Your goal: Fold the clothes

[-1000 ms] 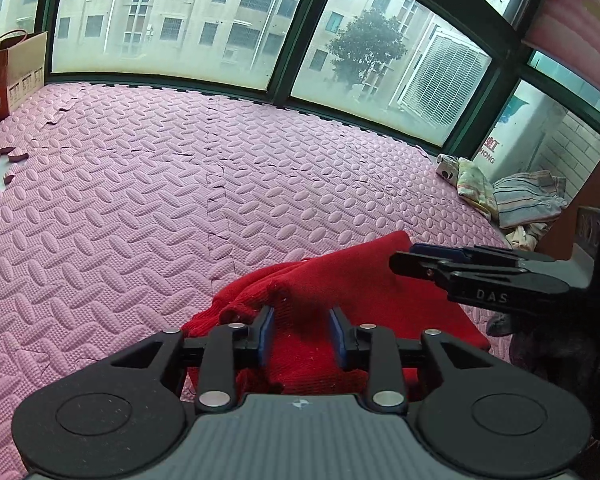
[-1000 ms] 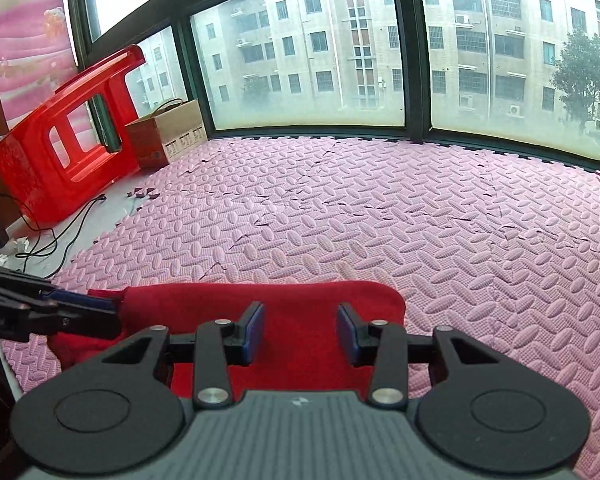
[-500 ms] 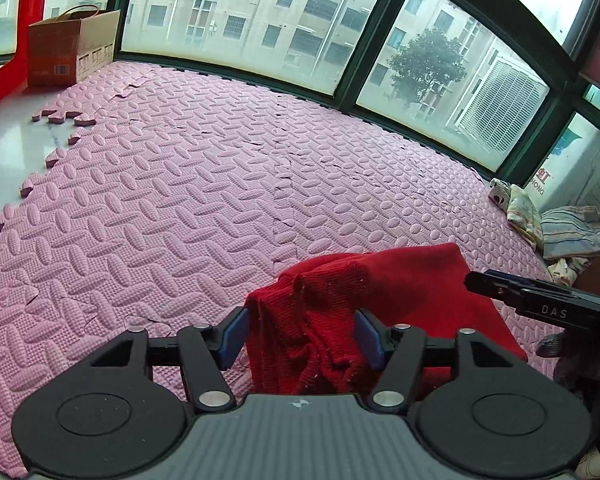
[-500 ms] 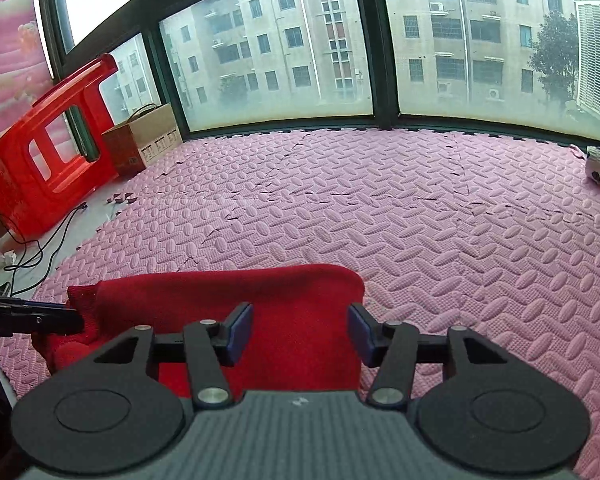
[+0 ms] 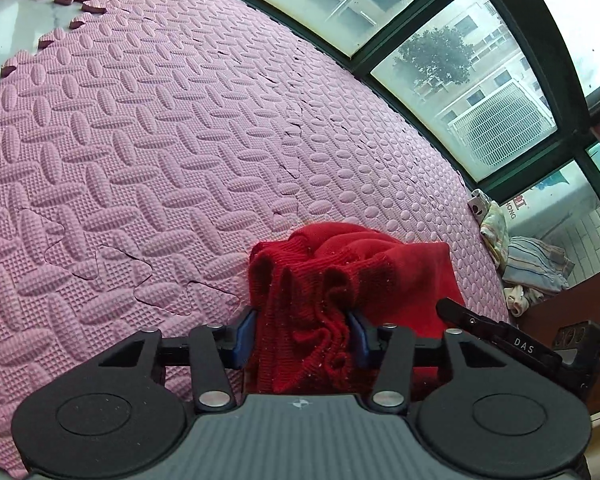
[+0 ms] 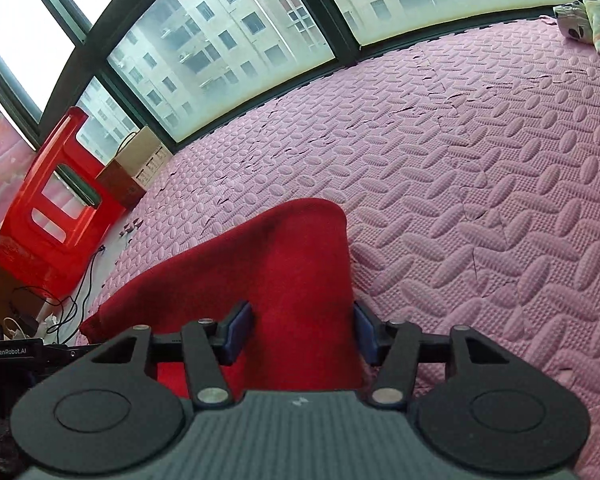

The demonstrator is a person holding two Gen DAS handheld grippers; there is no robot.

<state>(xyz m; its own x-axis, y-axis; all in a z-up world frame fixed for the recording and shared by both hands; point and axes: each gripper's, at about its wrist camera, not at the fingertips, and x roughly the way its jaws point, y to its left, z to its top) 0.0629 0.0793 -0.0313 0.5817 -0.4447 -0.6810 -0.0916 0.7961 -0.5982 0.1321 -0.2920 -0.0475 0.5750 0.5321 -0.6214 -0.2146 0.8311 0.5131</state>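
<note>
A red knitted garment (image 5: 352, 276) lies folded on the pink foam mat (image 5: 160, 140). Its bunched ribbed end sits between the blue pads of my left gripper (image 5: 302, 338), whose jaws stand wide apart around the cloth. In the right wrist view the garment's smooth folded end (image 6: 268, 272) lies between the blue pads of my right gripper (image 6: 302, 336), also wide open. The right gripper's black fingers show at the lower right of the left wrist view (image 5: 496, 334). The left gripper's body shows at the left edge of the right wrist view (image 6: 16, 354).
A heap of other clothes (image 5: 528, 256) lies by the window at the right. A red plastic stool (image 6: 52, 208), a cardboard box (image 6: 136, 172) and cables (image 6: 60, 312) sit at the mat's left edge. Loose mat pieces (image 5: 76, 4) lie on bare floor.
Both grippers have opened wider and tilted down closer to the garment. The garment has sunk onto the mat, with its ribbed end bunched between the left pads.
</note>
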